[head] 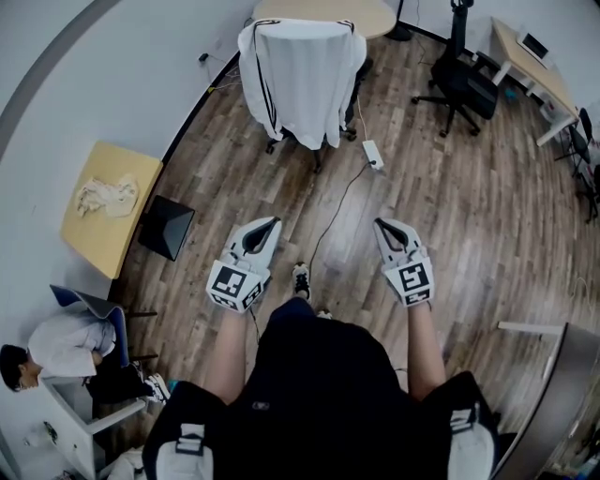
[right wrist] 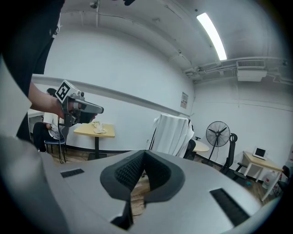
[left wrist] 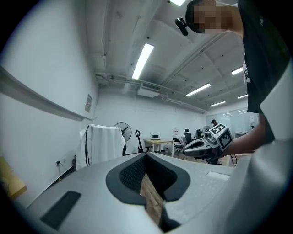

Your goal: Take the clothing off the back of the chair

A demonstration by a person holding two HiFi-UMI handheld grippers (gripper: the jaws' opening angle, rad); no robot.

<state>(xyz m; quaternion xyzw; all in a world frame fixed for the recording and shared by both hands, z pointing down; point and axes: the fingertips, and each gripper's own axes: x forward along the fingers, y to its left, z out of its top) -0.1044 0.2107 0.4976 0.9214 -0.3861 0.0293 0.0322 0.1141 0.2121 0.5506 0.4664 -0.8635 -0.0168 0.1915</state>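
One wood-plank floor (head: 469, 206), white walls (head: 141, 66), draped garment (head: 300, 75)

We count two grippers, the left gripper (head: 272, 223) and the right gripper (head: 381, 225), and one white garment (head: 300, 80). We see three tables: a yellow table (head: 103, 230), a round table (head: 323, 11) and a desk (head: 530, 67). We also count one fan (right wrist: 218, 133) and one seated person (head: 58, 345).

The person wears a black short-sleeved top (head: 319, 375). The left hand-held gripper (head: 270, 223) and right hand-held gripper (head: 381, 225) are white. Each bears a black-and-white marker cube (head: 232, 279).
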